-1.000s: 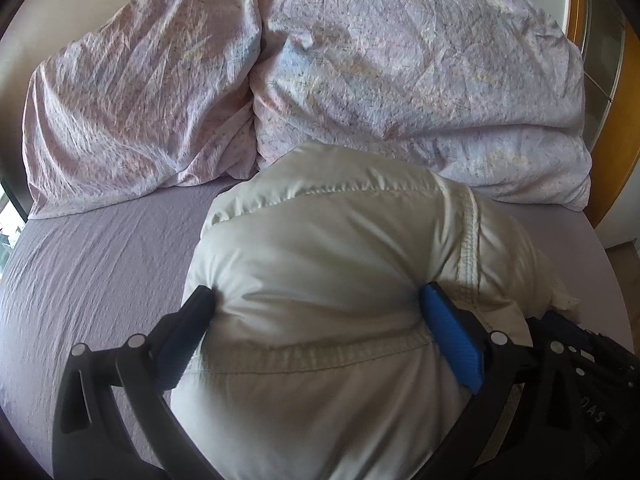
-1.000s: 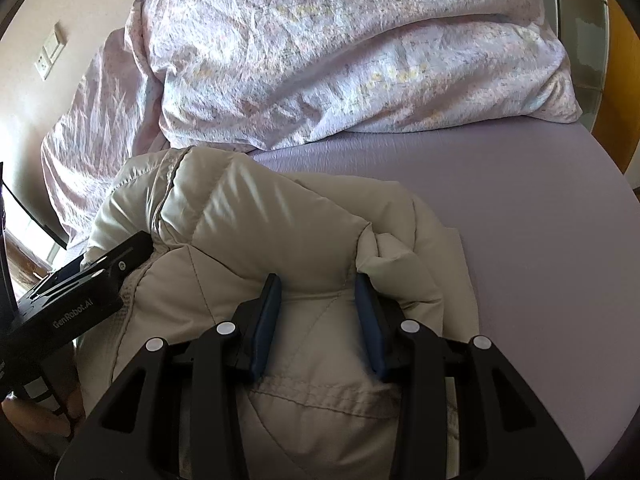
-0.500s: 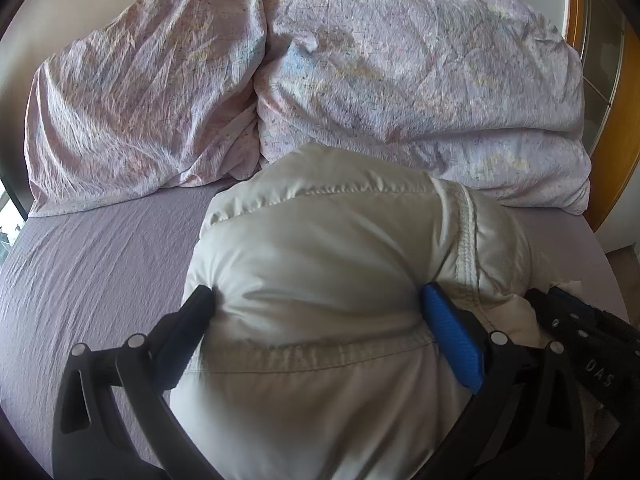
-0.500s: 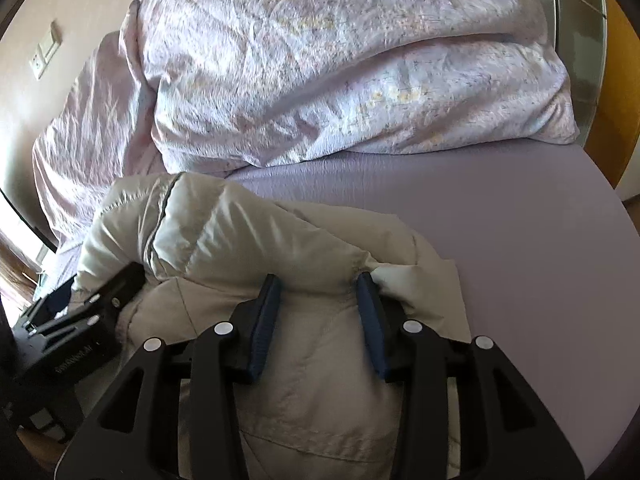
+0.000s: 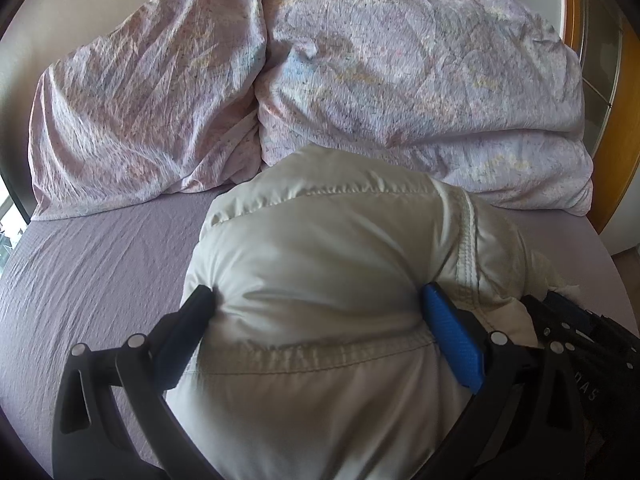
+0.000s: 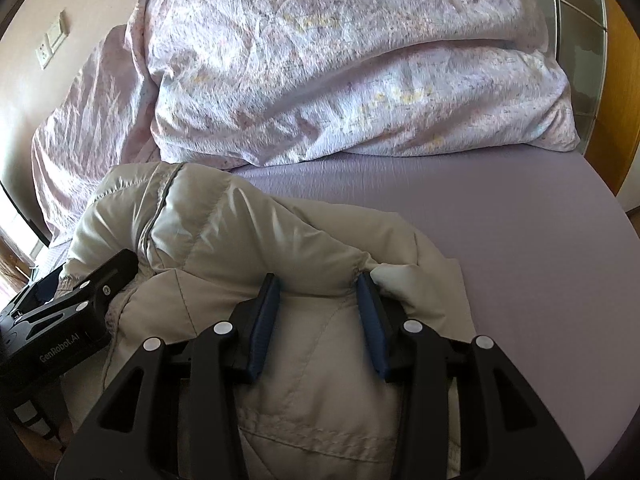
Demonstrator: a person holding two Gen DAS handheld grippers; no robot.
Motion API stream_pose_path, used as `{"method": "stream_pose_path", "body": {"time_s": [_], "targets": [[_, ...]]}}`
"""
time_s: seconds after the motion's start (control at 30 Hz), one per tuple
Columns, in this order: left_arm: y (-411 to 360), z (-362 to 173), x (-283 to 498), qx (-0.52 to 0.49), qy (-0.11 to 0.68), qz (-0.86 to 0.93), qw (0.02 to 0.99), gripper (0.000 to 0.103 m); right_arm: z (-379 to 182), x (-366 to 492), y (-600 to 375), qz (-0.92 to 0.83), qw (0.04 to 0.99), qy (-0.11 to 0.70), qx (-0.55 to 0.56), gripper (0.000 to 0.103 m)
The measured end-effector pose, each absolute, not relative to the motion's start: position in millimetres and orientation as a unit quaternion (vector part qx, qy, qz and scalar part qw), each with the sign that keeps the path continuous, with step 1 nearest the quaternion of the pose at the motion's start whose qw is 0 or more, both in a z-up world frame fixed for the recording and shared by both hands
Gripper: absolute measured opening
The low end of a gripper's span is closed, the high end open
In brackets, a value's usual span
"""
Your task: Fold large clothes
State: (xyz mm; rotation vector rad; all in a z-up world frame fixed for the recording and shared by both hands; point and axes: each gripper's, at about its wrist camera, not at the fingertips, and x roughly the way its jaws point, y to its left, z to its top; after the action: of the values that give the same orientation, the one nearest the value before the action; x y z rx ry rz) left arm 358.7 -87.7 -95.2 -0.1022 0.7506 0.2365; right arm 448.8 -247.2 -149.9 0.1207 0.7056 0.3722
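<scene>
A puffy cream down jacket [image 5: 320,264] lies bunched on the lilac bed sheet [image 5: 100,264]. My left gripper [image 5: 316,300] grips a thick fold of it, the blue pads pressing into both sides of the bulge. In the right wrist view the same jacket [image 6: 248,232] fills the lower left, and my right gripper [image 6: 318,284] is shut on a fold near its right edge. The left gripper's black body [image 6: 60,320] shows at the left of that view. The right gripper's body [image 5: 592,344] shows at the lower right of the left wrist view.
Two crumpled pink floral pillows or duvets [image 5: 400,80] are piled against the wall at the head of the bed [image 6: 500,220]. A wooden frame [image 5: 624,152] stands at the right. Wall sockets [image 6: 52,44] sit at the upper left.
The jacket's right part has shifted slightly as the right gripper moved a little; the left gripper has kept its hold in place.
</scene>
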Motion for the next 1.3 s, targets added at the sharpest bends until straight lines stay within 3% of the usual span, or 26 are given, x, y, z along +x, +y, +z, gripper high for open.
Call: {"method": "stream_pose_path", "body": {"time_s": [1.3], "targets": [[-89.9,-102.5,361.0,-0.045,0.357,0.120,0.925,0.101,-148.9,450.9,-242.6,0.177,0.922,0.341,0.034,0.042]]}}
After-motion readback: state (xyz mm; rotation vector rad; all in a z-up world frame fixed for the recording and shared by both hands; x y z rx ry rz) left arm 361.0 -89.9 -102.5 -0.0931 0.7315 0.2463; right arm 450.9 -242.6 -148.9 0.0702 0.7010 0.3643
